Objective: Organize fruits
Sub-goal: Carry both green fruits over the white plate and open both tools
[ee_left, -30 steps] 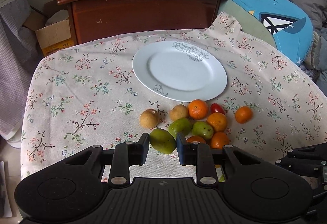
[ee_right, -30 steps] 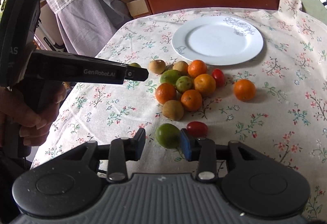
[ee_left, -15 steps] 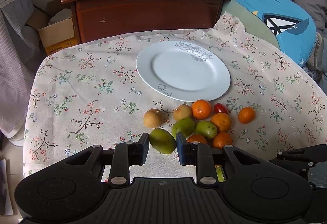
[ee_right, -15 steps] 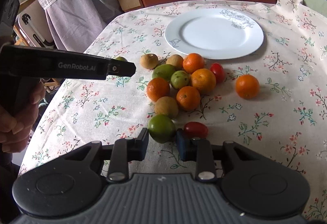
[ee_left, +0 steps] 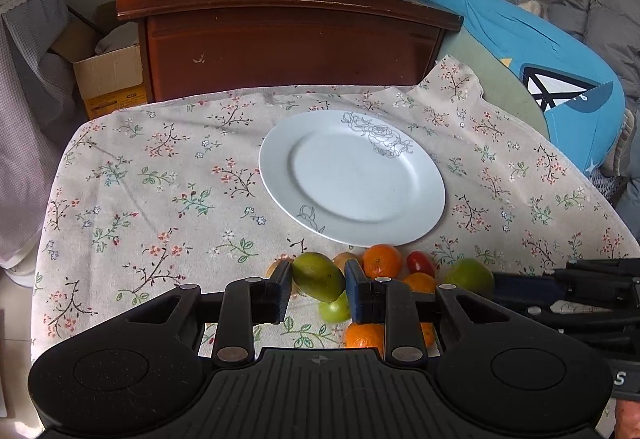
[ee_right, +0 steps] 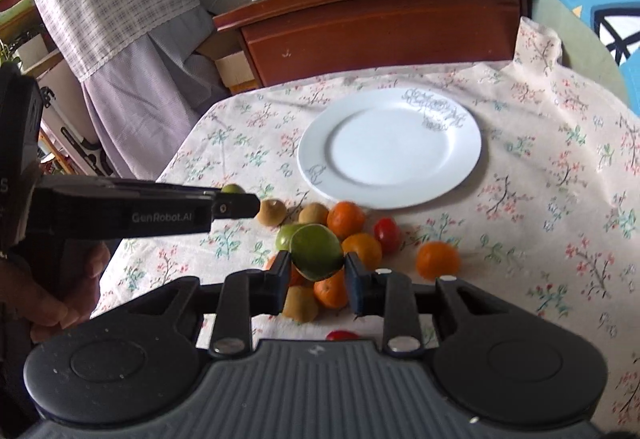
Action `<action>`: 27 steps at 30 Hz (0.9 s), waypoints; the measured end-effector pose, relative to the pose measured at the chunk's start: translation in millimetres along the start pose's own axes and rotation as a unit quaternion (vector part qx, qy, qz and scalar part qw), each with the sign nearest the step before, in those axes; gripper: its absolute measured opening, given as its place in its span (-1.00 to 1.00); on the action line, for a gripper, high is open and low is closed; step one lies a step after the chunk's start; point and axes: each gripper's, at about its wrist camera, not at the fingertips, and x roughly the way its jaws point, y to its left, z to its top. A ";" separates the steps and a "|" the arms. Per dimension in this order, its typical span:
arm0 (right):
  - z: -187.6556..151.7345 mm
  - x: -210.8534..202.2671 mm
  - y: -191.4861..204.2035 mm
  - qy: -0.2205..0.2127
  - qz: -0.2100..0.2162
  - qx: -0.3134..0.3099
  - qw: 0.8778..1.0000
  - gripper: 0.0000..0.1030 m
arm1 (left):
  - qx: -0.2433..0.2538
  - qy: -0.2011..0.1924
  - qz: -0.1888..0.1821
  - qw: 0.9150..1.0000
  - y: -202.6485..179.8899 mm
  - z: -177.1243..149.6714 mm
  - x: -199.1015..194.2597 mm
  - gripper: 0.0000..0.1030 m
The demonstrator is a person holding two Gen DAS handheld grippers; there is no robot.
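With my left gripper (ee_left: 318, 285) clamped on an oval green fruit (ee_left: 318, 276) and my right gripper (ee_right: 316, 267) on a round green fruit (ee_right: 316, 251), both just short of the plate (ee_left: 420, 235), I'd carry them level and release low over it.

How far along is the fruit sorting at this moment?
Barely begun: the white plate holds nothing. In hand: the left gripper clamps an oblong green fruit, and the right gripper clamps a round green fruit. Left: the oranges, red tomatoes and brown fruits remain on the tablecloth.
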 end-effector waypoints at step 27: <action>52.0 76.7 -58.6 0.006 -0.029 0.070 0.997 -0.43 | -0.022 0.010 -0.023 0.999 -0.8 40.1 82.6 -0.49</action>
